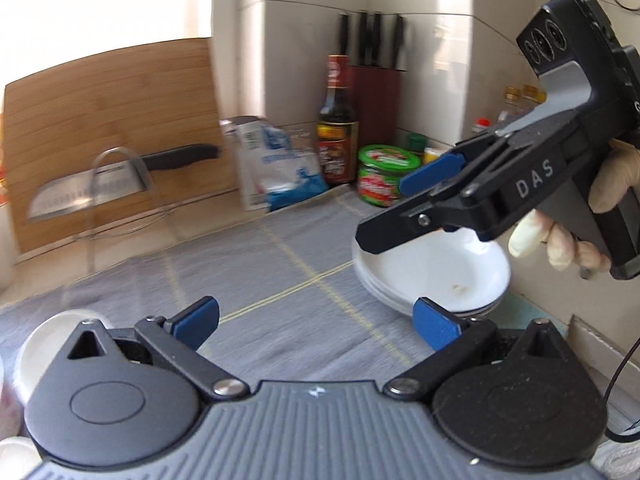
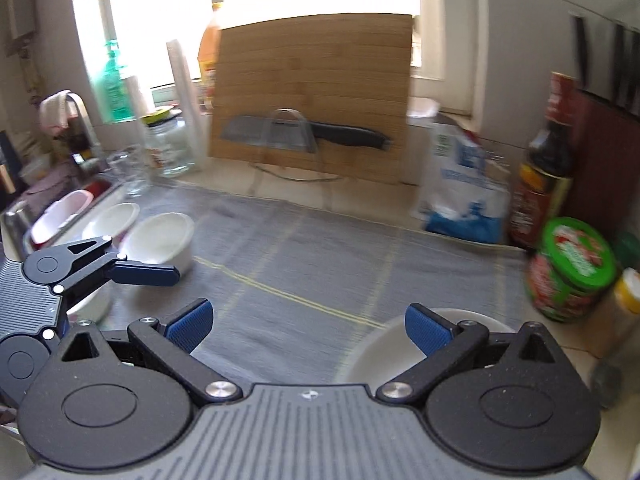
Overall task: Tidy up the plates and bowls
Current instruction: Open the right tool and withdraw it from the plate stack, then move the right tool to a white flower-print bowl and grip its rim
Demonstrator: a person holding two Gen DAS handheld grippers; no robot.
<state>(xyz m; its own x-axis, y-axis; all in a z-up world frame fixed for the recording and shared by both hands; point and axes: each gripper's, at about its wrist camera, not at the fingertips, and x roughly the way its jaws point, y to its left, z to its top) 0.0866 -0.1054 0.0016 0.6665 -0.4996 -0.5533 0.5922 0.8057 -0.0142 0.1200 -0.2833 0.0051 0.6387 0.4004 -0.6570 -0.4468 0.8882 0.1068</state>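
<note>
The left gripper hangs over a grey woven cloth crossed by thin yellow lines, its 2 blue ribbed pads spread wide with nothing between them. Just ahead of its right finger sits a stack of shallow white ceramic plates — glossy, round, with a small brownish speck on the top one. Behind its left finger, low in the left wrist view, a white round bowl rests on the cloth.

The right gripper is likewise spread and empty, held above the same stack by a pale-gloved hand; the rim of the top plate shows just under its right pad. In the right wrist view, 2 more white bowls stand well off to its left, beyond the left gripper's fingers.

Farther ahead, a green-lidded plastic jar, a dark glass sauce bottle with a red cap and a blue-and-white soft packet line the cloth's far edge. Behind them stands a dark red knife block. A steel cleaver with a black handle lies in a wire stand against an upright bamboo cutting board.
</note>
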